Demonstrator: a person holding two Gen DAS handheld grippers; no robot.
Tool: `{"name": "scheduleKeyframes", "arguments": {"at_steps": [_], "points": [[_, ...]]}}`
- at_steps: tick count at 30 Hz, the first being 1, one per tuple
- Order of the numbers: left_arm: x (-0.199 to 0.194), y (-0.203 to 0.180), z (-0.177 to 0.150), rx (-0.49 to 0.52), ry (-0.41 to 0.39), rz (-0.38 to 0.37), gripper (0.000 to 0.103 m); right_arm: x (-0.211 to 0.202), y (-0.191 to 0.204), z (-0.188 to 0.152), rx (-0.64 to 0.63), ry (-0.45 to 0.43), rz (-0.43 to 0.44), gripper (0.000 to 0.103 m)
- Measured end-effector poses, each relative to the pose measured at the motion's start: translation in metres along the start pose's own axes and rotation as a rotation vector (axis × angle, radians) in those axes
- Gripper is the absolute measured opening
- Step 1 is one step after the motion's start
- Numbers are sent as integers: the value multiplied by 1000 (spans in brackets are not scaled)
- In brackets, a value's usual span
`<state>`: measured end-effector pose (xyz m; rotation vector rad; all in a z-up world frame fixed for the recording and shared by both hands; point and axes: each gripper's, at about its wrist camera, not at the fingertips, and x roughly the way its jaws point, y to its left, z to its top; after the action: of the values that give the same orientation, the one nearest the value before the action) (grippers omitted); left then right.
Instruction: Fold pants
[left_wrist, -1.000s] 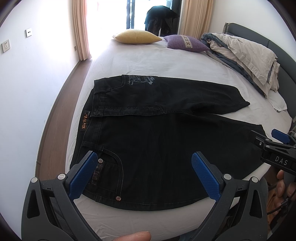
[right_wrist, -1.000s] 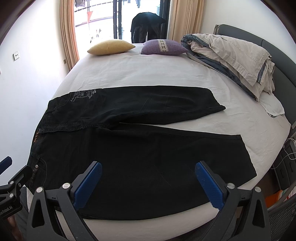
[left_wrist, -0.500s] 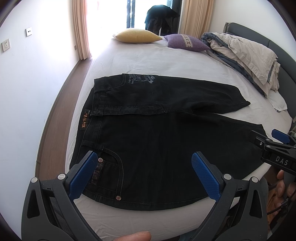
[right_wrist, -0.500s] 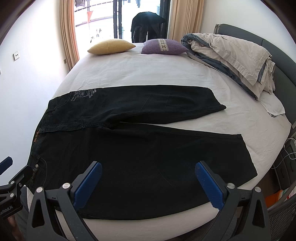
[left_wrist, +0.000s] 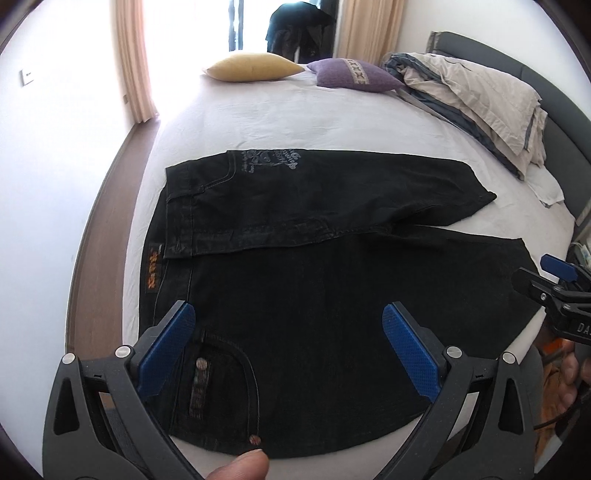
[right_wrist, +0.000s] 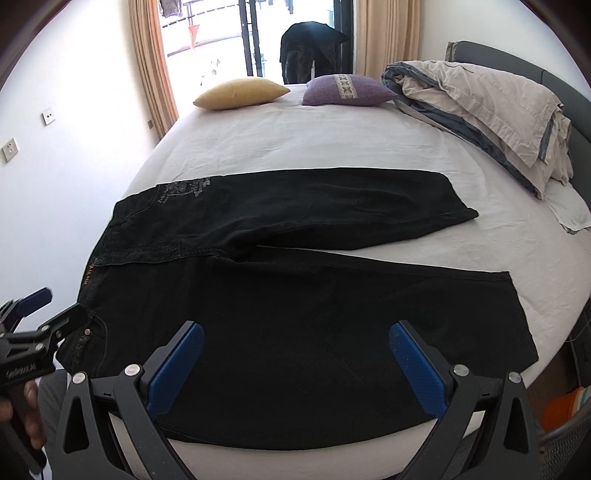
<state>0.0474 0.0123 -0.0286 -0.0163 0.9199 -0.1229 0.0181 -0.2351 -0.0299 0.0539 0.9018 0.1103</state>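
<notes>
**Both grippers wide open over the jeans, nothing gripped**

Left gripper (left_wrist: 288, 350): jaws spread wide, empty, hovering above the waist end of the black pants (left_wrist: 314, 295). Left blue pad (left_wrist: 166, 354) sits over the waistband edge, coin pocket and rivets just ahead and between the fingers. A thumb tip (left_wrist: 240, 467) shows at the bottom edge, under the gripper.

Right gripper (right_wrist: 295, 362): also spread wide, empty, hovering over the near leg of the pants (right_wrist: 295, 314), roughly mid-thigh to knee. The hem of that leg lies ahead-right of it, at the mattress edge.

Each gripper is visible in the other's view: right one at the far right of the left camera, left one at the far left of the right camera, a hand (right_wrist: 27, 417) wrapped on its handle.

Vs 1 s ago: left gripper has come slightly closer to the waistband; pocket looks larger between the fingers. Right gripper basically unchanged. Pants have not moved.

Pants layout: flat on the white bed (right_wrist: 295, 147), waist to the left, legs to the right, split apart; far leg angled away.

Surroundings: yellow pillow (right_wrist: 240, 92) and purple pillow (right_wrist: 347, 90) far ahead, piled duvet (right_wrist: 480, 110) ahead-right by the headboard. None of it lies over the pants.
</notes>
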Motion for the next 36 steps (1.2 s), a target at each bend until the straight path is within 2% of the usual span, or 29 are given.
{"name": "scheduleKeyframes", "arguments": {"at_steps": [2, 5, 9, 11, 13, 14, 16, 19, 20, 26, 31, 32, 33, 34, 35, 36], "points": [[12, 10, 23, 42, -11, -58, 103, 4, -4, 9, -25, -6, 43, 103], [43, 25, 70, 143, 35, 3, 103, 14, -11, 24, -69, -20, 74, 99], [83, 48, 138, 214, 11, 59, 103, 39, -26, 48, -80, 2, 108, 90], [116, 54, 168, 271, 58, 60, 103, 53, -33, 59, -87, 19, 126, 83], [150, 58, 190, 337, 113, 54, 103, 66, -37, 69, -101, 33, 145, 80], [167, 60, 199, 365, 145, 46, 100, 73, -40, 73, -112, 40, 158, 79], [197, 70, 214, 392, 217, 6, 85, 85, -42, 79, -131, 52, 180, 78], [234, 77, 224, 429, 308, -29, 66, 106, -46, 86, -144, 76, 205, 78], [242, 79, 226, 438, 332, -36, 56, 113, -47, 88, -147, 85, 212, 76], [276, 82, 223, 473, 445, -54, 55, 138, -44, 98, -176, 108, 232, 74], [280, 86, 213, 486, 459, -64, 55, 151, -37, 113, -218, 107, 245, 72], [281, 86, 212, 486, 461, -67, 51, 154, -33, 118, -234, 105, 242, 71], [283, 86, 211, 485, 465, -71, 41, 157, -30, 123, -253, 105, 240, 70], [282, 85, 210, 485, 462, -71, 35, 160, -27, 129, -271, 105, 239, 68], [281, 83, 209, 494, 450, -57, 18, 163, -22, 135, -291, 103, 238, 67], [278, 81, 208, 500, 439, -51, 13, 165, -18, 143, -316, 99, 241, 66]]}}
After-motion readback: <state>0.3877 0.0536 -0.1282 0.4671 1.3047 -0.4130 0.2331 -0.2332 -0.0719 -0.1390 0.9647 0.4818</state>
